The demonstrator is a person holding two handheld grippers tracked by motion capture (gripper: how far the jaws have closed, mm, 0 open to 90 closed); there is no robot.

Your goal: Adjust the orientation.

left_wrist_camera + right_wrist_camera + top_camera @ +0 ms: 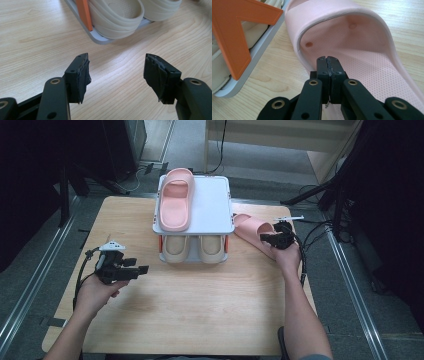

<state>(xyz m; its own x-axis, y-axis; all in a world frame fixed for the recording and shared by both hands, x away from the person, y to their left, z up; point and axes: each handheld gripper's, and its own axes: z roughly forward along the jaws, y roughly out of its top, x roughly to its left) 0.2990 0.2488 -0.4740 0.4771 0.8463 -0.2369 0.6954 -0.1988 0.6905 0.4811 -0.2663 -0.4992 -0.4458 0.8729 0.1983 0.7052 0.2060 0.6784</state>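
Note:
A pink slipper [252, 231] [362, 50] lies on the wooden table [200, 310] just right of a small two-level rack [212, 205]. Its mate [175, 202] rests on the rack's white top. My right gripper [277, 240] [328, 60] is shut, its pads pressed together with nothing seen between them, tips at the near left rim of the slipper on the table. My left gripper [142, 269] [117, 72] is open and empty, low over the table at the front left of the rack.
Two beige slippers [176, 247] [211, 247] [117, 17] fill the rack's lower shelf, between orange side posts [85, 12] [234, 32]. Bare wood spreads in front of the rack. Cables trail from both grippers, and dark stands flank the table.

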